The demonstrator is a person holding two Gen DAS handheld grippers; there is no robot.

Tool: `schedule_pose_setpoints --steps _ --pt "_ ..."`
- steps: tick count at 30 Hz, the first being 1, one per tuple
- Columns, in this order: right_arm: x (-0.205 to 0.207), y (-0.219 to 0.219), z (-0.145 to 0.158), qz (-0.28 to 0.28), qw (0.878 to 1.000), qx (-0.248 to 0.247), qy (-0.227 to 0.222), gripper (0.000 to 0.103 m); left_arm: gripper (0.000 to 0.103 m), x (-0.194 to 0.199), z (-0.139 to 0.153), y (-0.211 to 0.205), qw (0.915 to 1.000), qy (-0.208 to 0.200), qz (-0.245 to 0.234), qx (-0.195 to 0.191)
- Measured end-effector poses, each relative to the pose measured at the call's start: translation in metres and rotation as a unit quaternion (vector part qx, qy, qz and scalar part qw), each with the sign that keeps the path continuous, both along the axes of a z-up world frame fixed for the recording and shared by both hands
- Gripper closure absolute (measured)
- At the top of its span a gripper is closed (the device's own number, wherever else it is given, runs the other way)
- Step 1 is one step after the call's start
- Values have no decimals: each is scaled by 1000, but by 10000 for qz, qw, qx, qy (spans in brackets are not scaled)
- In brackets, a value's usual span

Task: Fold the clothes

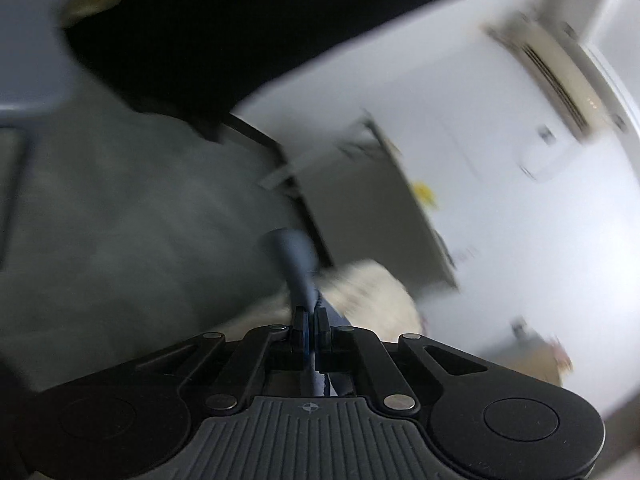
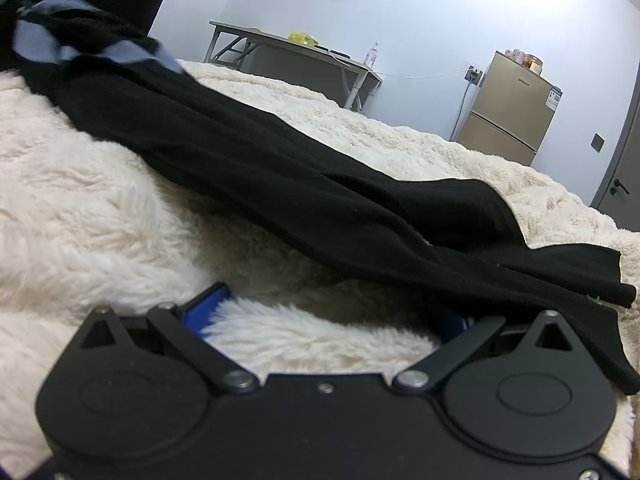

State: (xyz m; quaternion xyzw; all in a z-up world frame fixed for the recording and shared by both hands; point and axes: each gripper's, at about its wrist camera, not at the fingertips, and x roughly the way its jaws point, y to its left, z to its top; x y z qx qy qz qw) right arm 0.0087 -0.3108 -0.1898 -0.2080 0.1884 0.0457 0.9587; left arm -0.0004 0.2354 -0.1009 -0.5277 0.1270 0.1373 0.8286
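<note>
A black garment (image 2: pixel 280 168) with grey-blue trim (image 2: pixel 36 40) lies on a cream fleece blanket (image 2: pixel 80 208).

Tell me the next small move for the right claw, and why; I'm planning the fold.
Probably ease the right claw forward and right to the black garment, then close on its near hem. It stands open and empty on the fluffy blanket, while the left claw already pinches blue-grey fabric.

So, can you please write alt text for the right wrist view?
A long black garment with blue-grey trim lies stretched across a fluffy cream blanket. The open right gripper rests low on the blanket, holding nothing. Behind stand a folding table and a small fridge.
</note>
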Motion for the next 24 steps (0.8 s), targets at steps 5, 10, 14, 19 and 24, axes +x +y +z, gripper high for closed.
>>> schedule_pose_setpoints --steps 5,10,14,19,24 --pt "0 0 0 1 10000 -8 0 0 65 -19 1 25 9985 303 384 -247" --pt "1 0 0 0 10000 -16 2 0 24 12 28 31 9974 181 -631 305" --pt "0 5 1 -16 10000 -24 -3 0 17 82 28 29 9792 656 -1787 702" --pt "0 4 1 -13 10000 -20 -16 0 18 150 0 26 9372 1659 -2930 911" --pt "-1 5 1 -15 10000 -30 -36 0 101 197 -20 26 9202 1641 -3505 587"
